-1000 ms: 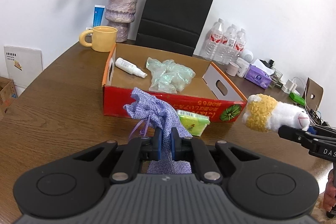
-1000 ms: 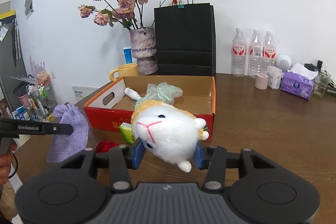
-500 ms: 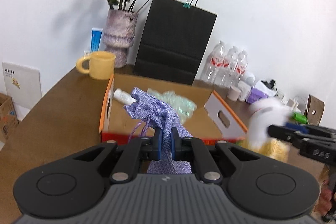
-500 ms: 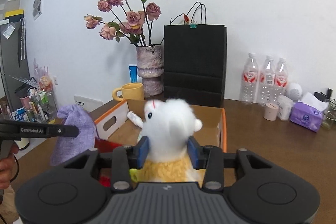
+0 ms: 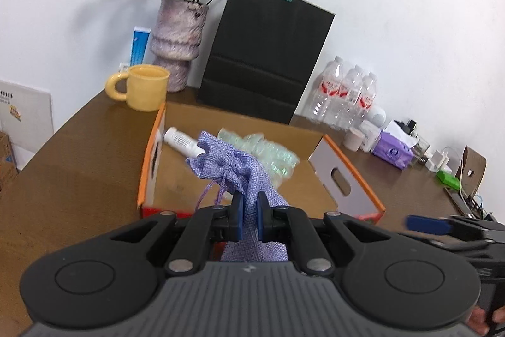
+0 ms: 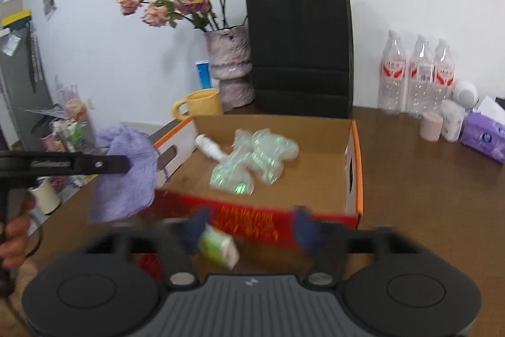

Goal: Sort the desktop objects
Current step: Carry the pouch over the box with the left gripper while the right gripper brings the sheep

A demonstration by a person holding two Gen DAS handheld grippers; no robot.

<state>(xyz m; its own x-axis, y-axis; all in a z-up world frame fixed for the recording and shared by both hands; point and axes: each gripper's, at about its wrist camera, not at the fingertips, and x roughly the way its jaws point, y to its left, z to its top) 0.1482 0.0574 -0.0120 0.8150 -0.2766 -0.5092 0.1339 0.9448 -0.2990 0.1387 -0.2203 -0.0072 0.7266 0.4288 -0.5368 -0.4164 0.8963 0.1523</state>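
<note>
left gripper [image 5: 247, 215] is clamped on the purple pouch [image 5: 235, 166], holding it up over the near-left part of the box [image 5: 344, 179]. right gripper [image 6: 249, 231] is blurry but its fingers are spread wide with nothing between them. inside the box there's a white bottle [image 6: 210, 147] and a bubble wrap wad [image 6: 255, 157]. a green packet [image 6: 219, 247] sits on the surface just in front of the box.

Cardboard box [image 6: 353, 166] stands open on the table [image 6: 426, 195]. Inside it: a white bottle [image 6: 210, 147] and clear crinkled bags [image 6: 255, 160]. Right gripper [image 6: 249, 229], blurred, sits just before the box's red front wall, fingers spread wide, nothing between them. Left of the box, the left gripper [image 6: 124, 164] clamps a purple pouch [image 6: 126, 176]. A green packet [image 6: 217, 248] lies before the front wall.
</note>
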